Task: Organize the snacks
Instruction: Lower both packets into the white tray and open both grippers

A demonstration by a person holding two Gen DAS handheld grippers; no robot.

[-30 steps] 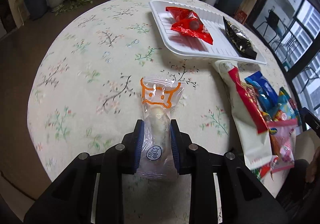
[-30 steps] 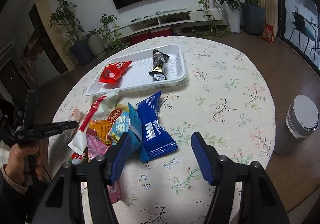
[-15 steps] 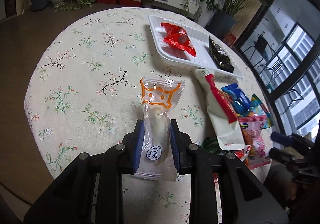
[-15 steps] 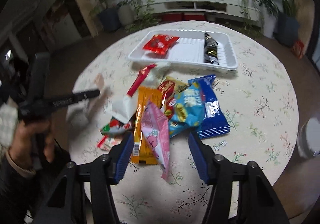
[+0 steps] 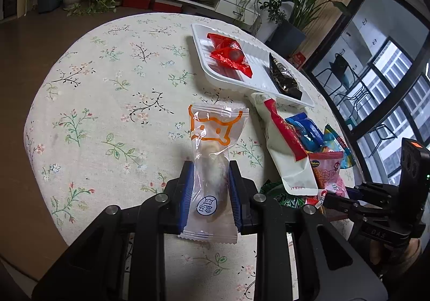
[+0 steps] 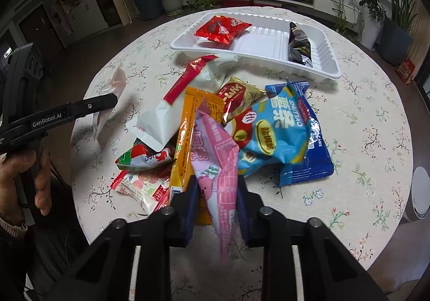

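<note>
Left wrist view: left gripper (image 5: pixel 209 188) fingers clamp a clear packet (image 5: pixel 212 166) above the surface (image 5: pixel 107 86). Right gripper (image 6: pixel 217 193) fingers pinch a pink packet (image 6: pixel 217 166); both probably go next to the tray (image 6: pixel 268 40).

Both tools were matte black plastic with silver screw heads and blue pads (image 5: pixel 185 193) lining the jaws. One arm read "GenRobot.AI" in white — a bare-skinned hand (image 6: pixel 24 174) gripped its handle.

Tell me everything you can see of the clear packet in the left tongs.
The clear packet is a see-through plastic wrapper with an orange cartoon outline near its top, a small blue round label lower down and crimped ends. A pale snack sits inside. The left tongs pinch its middle, holding it lengthwise above the table, top end pointing away.
</note>
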